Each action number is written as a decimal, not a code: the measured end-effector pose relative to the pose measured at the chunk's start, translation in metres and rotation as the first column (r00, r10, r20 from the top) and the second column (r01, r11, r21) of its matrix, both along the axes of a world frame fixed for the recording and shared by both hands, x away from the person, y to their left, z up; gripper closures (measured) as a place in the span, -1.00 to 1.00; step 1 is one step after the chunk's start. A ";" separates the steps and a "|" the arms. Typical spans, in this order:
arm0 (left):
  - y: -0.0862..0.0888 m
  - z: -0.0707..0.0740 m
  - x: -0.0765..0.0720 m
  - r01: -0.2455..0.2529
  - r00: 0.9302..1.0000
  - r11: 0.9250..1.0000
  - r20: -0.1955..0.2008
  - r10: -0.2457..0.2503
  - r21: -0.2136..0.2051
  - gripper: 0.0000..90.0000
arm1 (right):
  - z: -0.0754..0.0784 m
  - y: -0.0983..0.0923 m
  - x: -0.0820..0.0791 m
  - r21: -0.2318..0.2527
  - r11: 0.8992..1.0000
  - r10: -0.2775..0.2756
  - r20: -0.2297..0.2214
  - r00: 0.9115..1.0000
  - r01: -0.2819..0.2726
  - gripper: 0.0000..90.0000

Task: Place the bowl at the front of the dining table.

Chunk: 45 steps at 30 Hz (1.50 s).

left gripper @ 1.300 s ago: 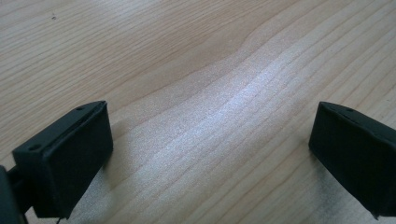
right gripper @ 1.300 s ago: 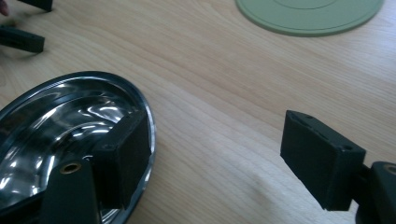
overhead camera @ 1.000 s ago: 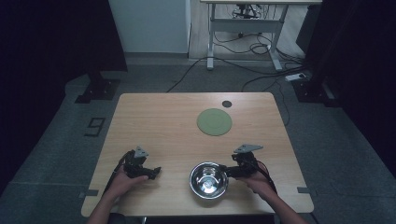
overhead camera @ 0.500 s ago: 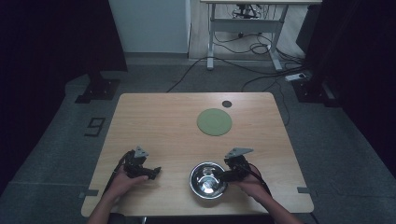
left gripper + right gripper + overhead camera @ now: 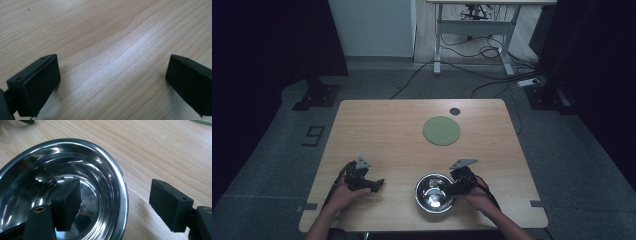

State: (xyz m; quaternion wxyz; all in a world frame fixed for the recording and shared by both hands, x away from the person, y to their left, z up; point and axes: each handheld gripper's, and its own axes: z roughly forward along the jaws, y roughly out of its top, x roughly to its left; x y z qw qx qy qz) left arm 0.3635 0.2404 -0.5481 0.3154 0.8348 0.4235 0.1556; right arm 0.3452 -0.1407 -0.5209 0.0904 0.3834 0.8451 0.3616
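A shiny steel bowl (image 5: pixel 434 193) (image 5: pixel 62 182) sits near the table's front edge, right of centre. My right gripper (image 5: pixel 452 189) (image 5: pixel 117 205) is open and straddles the bowl's right rim: one jaw hangs inside the bowl, the other outside over the wood, and neither pad presses on the rim. My left gripper (image 5: pixel 373 185) (image 5: pixel 113 82) rests low over bare wood at the front left, open with nothing between its jaws. A hand holds each gripper from the bottom edge.
A flat green round mat (image 5: pixel 441 130) lies toward the far right of the wooden table (image 5: pixel 387 130), with a small dark disc (image 5: pixel 454 111) beyond it near the far edge. A dark floor with cables and desk legs lies behind the table.
My right gripper has slid left and down from beside the bowl, so that its jaws now stand on either side of the rim. The left gripper has stayed put.
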 end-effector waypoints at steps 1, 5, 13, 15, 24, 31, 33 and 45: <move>0.000 0.000 0.000 0.000 1.000 1.000 0.000 0.000 0.000 -1.00 | -0.001 0.000 0.001 -0.005 1.000 0.000 0.000 1.000 0.000 -0.42; 0.000 0.000 0.000 0.001 1.000 1.000 -0.001 -0.001 0.001 -1.00 | -0.003 0.002 0.002 -0.024 1.000 -0.003 -0.013 1.000 0.003 -0.40; 0.000 0.000 0.000 0.000 1.000 1.000 -0.001 0.000 0.001 -1.00 | -0.007 0.003 0.005 -0.044 0.999 -0.006 -0.028 1.000 0.004 -0.28; 0.000 0.000 0.000 0.001 1.000 1.000 -0.001 -0.001 0.002 -1.00 | -0.007 0.003 0.005 -0.039 0.999 0.002 -0.039 0.999 -0.004 -0.20; 0.000 0.000 0.000 0.002 1.000 1.000 -0.001 -0.002 0.002 -1.00 | -0.009 0.003 0.005 -0.057 0.998 0.025 -0.061 0.998 -0.029 0.24; 0.000 0.000 0.000 0.002 1.000 1.000 -0.001 -0.002 0.002 -1.00 | -0.010 0.002 0.006 -0.061 0.997 0.042 -0.082 0.996 -0.047 0.43; 0.000 0.000 0.000 0.002 1.000 1.000 -0.001 -0.002 0.002 -1.00 | -0.010 0.002 0.006 -0.055 0.997 0.051 -0.091 0.995 -0.056 0.50; 0.000 0.000 0.000 0.002 1.000 1.000 0.000 -0.002 0.001 -1.00 | -0.010 -0.003 0.011 0.023 0.997 0.072 -0.172 0.983 -0.069 0.84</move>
